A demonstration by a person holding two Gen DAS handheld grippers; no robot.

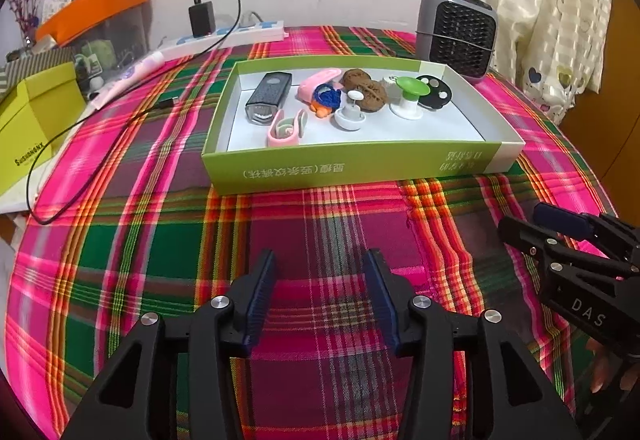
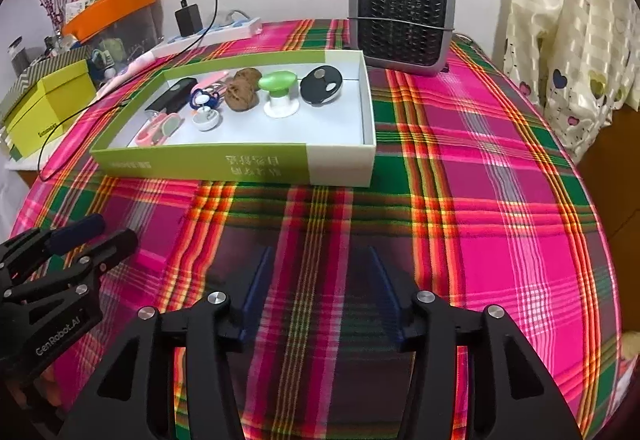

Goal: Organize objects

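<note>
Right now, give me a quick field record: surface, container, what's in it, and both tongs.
surface: plaid cloth
container: green box lid, open side up
contents: black light, pink clip, two walnuts, green-topped stand, black disc
left tongs: open, empty
right tongs: open, empty
behind the box: grey heater

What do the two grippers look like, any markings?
Both are matte black plastic linkage frames with silver round pivot pins and ribbed dark blue finger pads. The right gripper carries white "DAS" lettering on its side; the left gripper reads "GenRobot.AI". No cables or sleeves visible.
</note>
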